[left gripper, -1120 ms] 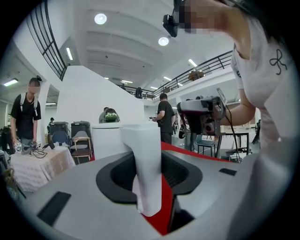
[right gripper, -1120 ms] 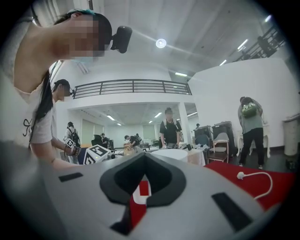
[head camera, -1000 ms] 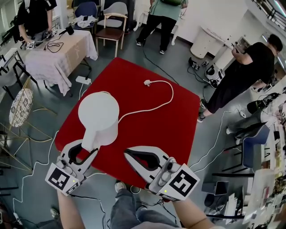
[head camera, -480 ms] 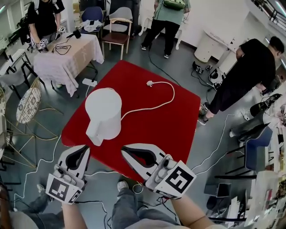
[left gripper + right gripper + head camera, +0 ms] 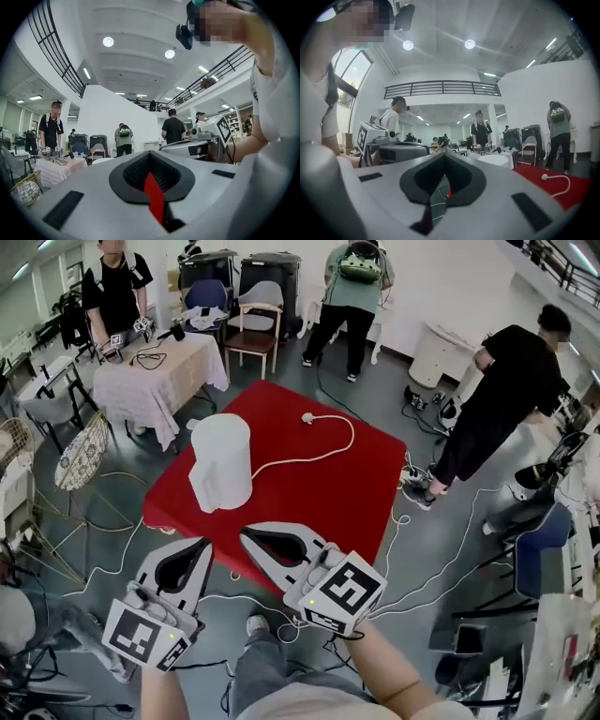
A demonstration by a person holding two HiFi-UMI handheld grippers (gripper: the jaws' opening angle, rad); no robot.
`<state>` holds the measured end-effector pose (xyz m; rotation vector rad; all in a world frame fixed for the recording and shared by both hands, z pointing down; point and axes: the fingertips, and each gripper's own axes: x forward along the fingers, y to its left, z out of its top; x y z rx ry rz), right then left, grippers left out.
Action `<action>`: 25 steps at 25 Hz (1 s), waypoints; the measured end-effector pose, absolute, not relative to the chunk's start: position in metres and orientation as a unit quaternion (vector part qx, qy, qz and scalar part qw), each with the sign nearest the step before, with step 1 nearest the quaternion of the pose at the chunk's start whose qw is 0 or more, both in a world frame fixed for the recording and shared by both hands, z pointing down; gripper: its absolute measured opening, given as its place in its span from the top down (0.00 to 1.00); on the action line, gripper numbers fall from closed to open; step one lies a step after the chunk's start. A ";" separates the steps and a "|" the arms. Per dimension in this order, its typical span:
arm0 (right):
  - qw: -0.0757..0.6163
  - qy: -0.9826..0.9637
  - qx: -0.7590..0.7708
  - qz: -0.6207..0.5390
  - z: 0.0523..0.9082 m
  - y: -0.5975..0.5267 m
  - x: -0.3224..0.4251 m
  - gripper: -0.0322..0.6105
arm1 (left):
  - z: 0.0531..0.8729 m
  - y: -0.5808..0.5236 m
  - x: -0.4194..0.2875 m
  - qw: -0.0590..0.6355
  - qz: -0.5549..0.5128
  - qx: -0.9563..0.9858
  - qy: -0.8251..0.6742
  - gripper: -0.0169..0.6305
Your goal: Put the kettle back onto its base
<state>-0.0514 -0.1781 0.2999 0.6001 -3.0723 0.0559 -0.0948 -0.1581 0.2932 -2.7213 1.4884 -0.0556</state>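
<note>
Nearest, clenched and empty: left gripper (image 5: 202,547), freshly snapped shut, and right gripper (image 5: 251,535). Farther, on the red table's (image 5: 323,498) left side: the kettle (image 5: 222,460), upright, touching neither. Far right: loose cord (image 5: 319,457). Could hook it in passing and drag the kettle over.

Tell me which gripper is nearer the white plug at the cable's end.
Right. The right gripper hangs off the near edge of the table, short of the plug; the left gripper is farther left, in front of the kettle.
</note>
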 end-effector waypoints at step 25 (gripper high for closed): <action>-0.019 -0.989 0.148 -0.019 0.253 0.018 0.011 0.94 | 0.242 0.020 -0.011 0.042 -0.011 -0.879 0.476 0.96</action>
